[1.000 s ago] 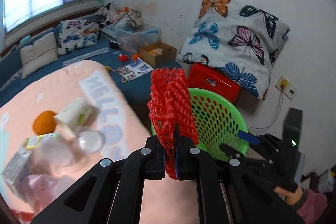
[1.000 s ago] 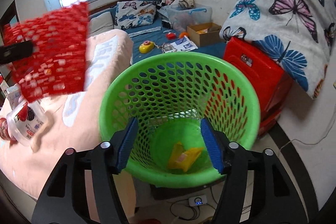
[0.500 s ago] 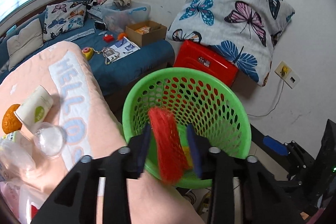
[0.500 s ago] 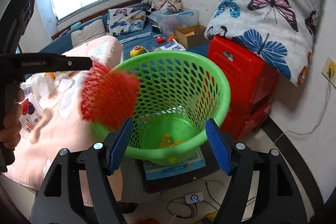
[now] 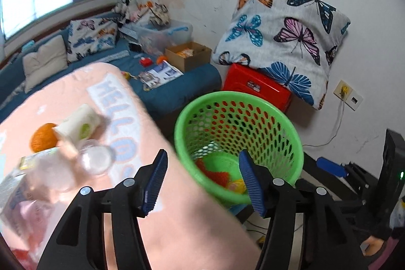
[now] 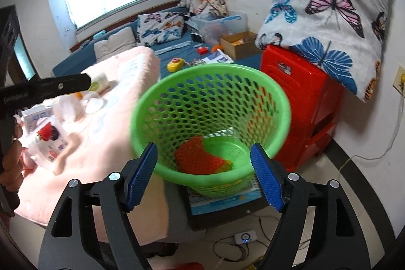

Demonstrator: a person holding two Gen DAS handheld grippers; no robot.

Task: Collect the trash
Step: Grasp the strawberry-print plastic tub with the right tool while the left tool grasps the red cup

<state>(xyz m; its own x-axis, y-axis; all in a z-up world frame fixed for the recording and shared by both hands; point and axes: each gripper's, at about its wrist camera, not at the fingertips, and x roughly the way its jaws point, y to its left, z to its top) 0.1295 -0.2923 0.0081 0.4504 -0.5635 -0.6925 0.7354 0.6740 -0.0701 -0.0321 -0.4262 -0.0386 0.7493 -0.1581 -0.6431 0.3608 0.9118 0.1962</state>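
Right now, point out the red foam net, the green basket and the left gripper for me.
red foam net (image 6: 196, 156), right wrist view, middle of its mesh.
green basket (image 6: 210, 71), right wrist view, far rim.
left gripper (image 5: 203, 182), left wrist view, midway between its fingertips.

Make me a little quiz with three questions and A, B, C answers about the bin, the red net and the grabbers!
1. Where does the red net lie?
A. on the pink blanket
B. at the bottom of the green basket
C. on the red stool

2. What colour is the stool beside the basket?
A. red
B. yellow
C. white

3. How do the left gripper's jaws stand?
A. shut on the net
B. shut on a cup
C. open, holding nothing

Answers:
1. B, the net shows inside on the basket floor.
2. A, its plastic is bright red.
3. C, the blue pads stand wide apart.
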